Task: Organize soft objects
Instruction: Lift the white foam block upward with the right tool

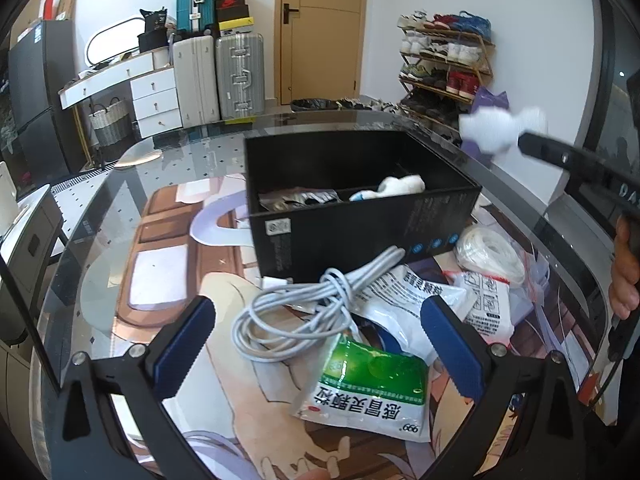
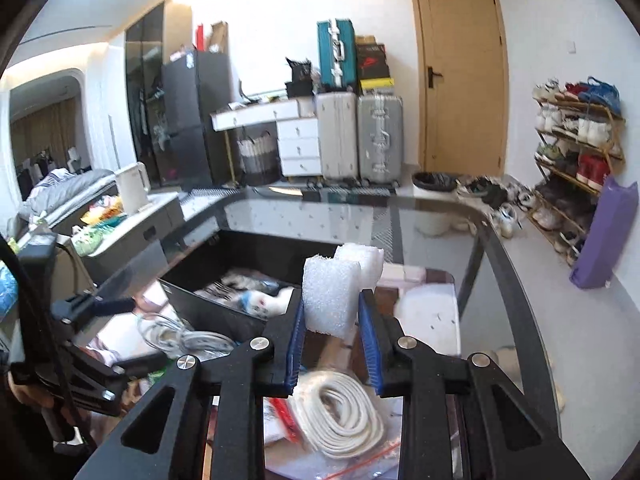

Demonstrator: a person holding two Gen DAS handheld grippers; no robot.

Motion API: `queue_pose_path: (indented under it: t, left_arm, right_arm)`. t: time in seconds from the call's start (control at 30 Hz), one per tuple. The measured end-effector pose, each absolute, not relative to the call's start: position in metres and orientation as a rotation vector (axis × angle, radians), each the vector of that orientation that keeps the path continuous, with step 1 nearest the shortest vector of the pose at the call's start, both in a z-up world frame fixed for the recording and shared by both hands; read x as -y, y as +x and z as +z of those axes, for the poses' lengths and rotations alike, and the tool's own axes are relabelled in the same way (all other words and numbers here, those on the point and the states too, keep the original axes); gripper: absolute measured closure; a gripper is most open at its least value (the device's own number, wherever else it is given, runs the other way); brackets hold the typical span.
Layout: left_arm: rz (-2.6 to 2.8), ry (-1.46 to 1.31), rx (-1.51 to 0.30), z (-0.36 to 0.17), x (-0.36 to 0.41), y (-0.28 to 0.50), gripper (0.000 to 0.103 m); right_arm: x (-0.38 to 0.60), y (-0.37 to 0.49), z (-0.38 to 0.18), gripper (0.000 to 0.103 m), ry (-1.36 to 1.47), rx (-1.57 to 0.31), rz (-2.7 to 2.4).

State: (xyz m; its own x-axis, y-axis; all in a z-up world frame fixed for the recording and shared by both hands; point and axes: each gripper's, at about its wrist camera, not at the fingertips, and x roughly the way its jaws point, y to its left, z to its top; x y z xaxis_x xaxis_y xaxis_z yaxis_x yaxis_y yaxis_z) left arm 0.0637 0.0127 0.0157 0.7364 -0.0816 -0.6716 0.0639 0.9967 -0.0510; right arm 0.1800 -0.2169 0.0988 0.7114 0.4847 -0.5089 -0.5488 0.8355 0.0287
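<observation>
Right tongs (image 2: 330, 316) clamped on white foam (image 2: 332, 292), lifted near the black box (image 1: 360, 216); left tongs (image 1: 316, 344) apart. Next, I'd guess: carry it over the box and release.

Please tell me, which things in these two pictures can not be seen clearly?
- Box contents: left view, front wall hides most; right view, blurred.
- Foam in right gripper: left view, motion-blurred.
- Bag under rope coil: right view, gripper covers it.
</observation>
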Motion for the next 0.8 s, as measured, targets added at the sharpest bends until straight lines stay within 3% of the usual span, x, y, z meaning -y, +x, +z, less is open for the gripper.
queue_pose_path:
  t: [0.8]
  left_arm:
    - [0.034, -0.194, -0.849, -0.01, -0.036, 0.085, 0.0]
  right_arm:
    - [0.205, 0.164, 0.104, 0.077, -0.147, -0.49, 0.672]
